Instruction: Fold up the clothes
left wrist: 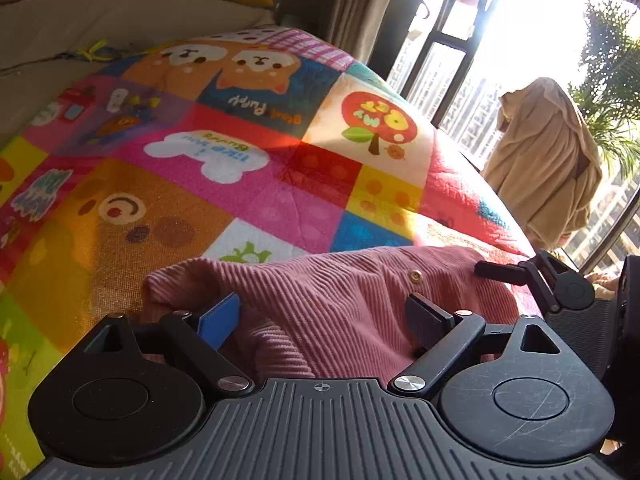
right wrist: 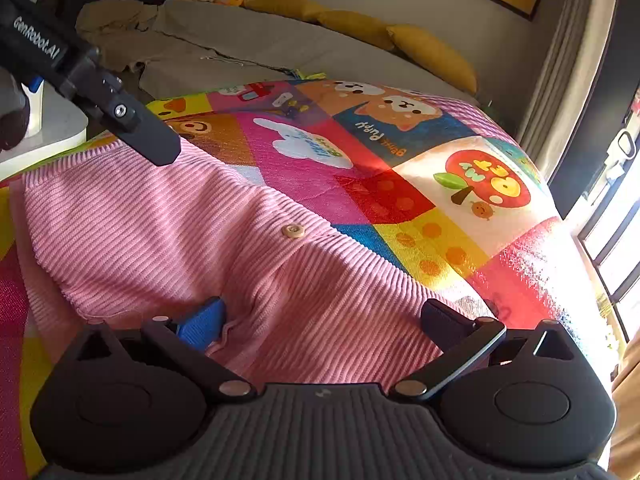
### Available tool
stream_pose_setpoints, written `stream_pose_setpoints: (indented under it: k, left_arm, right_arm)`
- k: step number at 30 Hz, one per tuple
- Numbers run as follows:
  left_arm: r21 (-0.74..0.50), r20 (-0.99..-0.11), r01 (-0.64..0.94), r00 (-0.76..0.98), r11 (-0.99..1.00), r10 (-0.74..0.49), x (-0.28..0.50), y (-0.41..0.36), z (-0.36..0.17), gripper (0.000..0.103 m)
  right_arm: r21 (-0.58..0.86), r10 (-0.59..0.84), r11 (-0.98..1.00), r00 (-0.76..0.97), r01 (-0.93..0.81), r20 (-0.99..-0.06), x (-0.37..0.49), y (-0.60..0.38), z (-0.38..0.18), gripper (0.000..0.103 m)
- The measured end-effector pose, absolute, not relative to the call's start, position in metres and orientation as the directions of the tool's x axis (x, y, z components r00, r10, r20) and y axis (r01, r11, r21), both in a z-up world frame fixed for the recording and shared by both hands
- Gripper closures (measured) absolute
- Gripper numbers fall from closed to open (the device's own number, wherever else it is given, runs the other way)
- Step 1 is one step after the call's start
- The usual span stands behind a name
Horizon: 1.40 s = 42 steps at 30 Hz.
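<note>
At the bottom of both wrist views a pink ribbed cardigan (right wrist: 168,232) lies on the colourful cartoon mat (right wrist: 400,184), its near edge hidden behind the gripper bodies. Both the left gripper (left wrist: 326,316) and the right gripper (right wrist: 324,320) have their jaws spread wide over the knit, grasping nothing. One wooden button (right wrist: 293,231) shows; the sleeves are hard to make out.

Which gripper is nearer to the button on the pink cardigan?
Right, probably. The right gripper sits just below the button, by the hem. The left gripper is off to the button's left, beside the cardigan.
</note>
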<state>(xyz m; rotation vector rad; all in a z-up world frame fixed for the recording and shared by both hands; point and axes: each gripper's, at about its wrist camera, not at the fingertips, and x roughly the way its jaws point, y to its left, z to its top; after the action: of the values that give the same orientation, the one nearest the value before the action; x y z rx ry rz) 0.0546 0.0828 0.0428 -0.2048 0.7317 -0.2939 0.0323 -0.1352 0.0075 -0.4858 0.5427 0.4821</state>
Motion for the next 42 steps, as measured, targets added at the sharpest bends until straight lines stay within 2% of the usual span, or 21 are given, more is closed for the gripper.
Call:
stream_pose_setpoints:
  k: [3,7,11,14,18,20,23,26,29,31,32,36,42]
  left_arm:
    - [-0.173,-0.670,0.139,0.709,0.975,-0.219,0.059,0.085,0.033,0.009]
    - [-0.203,-0.648,0.121,0.728,0.972,-0.226,0.062,0.090,0.039,0.009]
    - [-0.337,-0.569,0.220,0.727,0.915,-0.384,0.059,0.078,0.053,0.009]
    - [-0.426,-0.499,0.292,0.714,0.856,-0.491,0.057,0.070,0.062,0.007]
    - [-0.419,-0.598,0.239,0.654,0.876,-0.464,0.070,0.059,0.026,0.007]
    - [-0.425,-0.605,0.228,0.648,0.876,-0.462,0.072,0.063,0.014,0.007]
    - [-0.423,-0.603,0.226,0.652,0.877,-0.459,0.074,0.069,0.007,0.007]
    - [-0.436,-0.600,0.218,0.653,0.873,-0.463,0.077,0.071,0.007,0.007]
    - [-0.437,-0.596,0.217,0.657,0.873,-0.462,0.079,0.071,0.005,0.006]
    - [-0.438,-0.590,0.220,0.661,0.872,-0.463,0.079,0.071,0.004,0.005]
    - [-0.437,-0.589,0.221,0.662,0.872,-0.463,0.079,0.071,0.004,0.005]
    - [-0.425,-0.583,0.236,0.667,0.874,-0.464,0.076,0.069,0.003,0.003]
    - [-0.421,-0.575,0.240,0.675,0.875,-0.462,0.076,0.067,0.002,0.001]
  right_arm:
    - [-0.231,0.326,0.827,0.770,-0.513,-0.548,0.027,-0.158,0.028,0.000]
    - [-0.197,0.317,0.855,0.785,-0.480,-0.533,0.029,-0.167,0.032,0.000]
    - [-0.166,0.271,0.866,0.721,-0.472,-0.637,0.045,-0.154,-0.001,0.000]
    - [-0.056,0.298,0.898,0.697,-0.436,-0.652,0.050,-0.160,-0.011,0.000]
    - [0.029,0.346,0.889,0.628,-0.458,-0.697,0.055,-0.171,-0.008,0.000]
    - [0.018,0.389,0.846,0.594,-0.533,-0.704,0.048,-0.175,0.001,0.000]
    - [0.031,0.428,0.850,0.656,-0.525,-0.622,0.040,-0.188,0.022,0.000]
    - [0.104,0.444,0.875,0.697,-0.474,-0.562,0.055,-0.195,0.033,0.000]
    - [0.248,0.483,0.871,0.652,-0.423,-0.584,0.088,-0.198,0.020,0.000]
    - [0.328,0.476,0.879,0.589,-0.346,-0.653,0.110,-0.199,-0.002,0.000]
    - [0.314,0.471,0.882,0.619,-0.352,-0.628,0.108,-0.198,-0.006,0.000]
    - [0.226,0.427,0.899,0.644,-0.374,-0.635,0.094,-0.186,-0.008,0.000]
    - [0.210,0.445,0.882,0.601,-0.421,-0.664,0.089,-0.192,-0.003,0.000]
